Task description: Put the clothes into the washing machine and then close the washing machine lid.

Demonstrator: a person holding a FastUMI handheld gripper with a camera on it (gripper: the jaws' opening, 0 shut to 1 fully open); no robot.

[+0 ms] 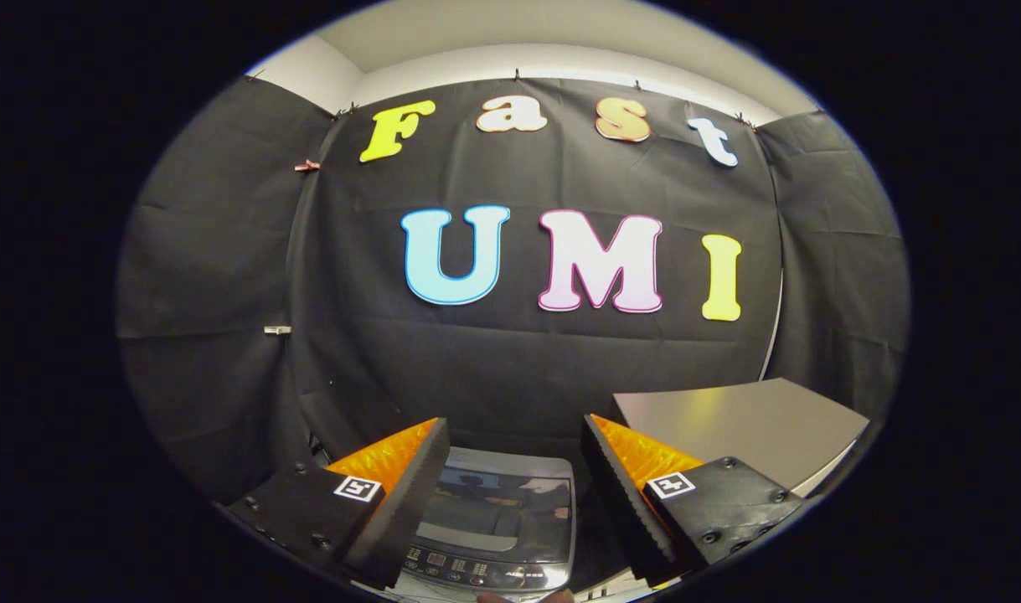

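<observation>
— Grey and boxy, the washing machine sits low between the fingers of the gripper, its glossy lid lying flat and closed as far as I can judge, with the control panel along its near edge.

— How would it handle?

— Rigid and heavy, I'd say; only the lid should move. It looks smooth, likely slippery, so the near lip by the panel seems the place to catch it. I'd guess the hinge is at the far side.

— Which way does it run?

— Panel toward the gripper, back toward the cloth wall; its long axis runs away along the fingers.

— And beside it?

— A pale tabletop on the right, beyond the right finger.

— The gripper?

— Fingers wide apart, holding nothing.

— The clothes?

— Soft, light, grabbable anywhere by a bunched fold, I'd expect; I can't place them.
</observation>
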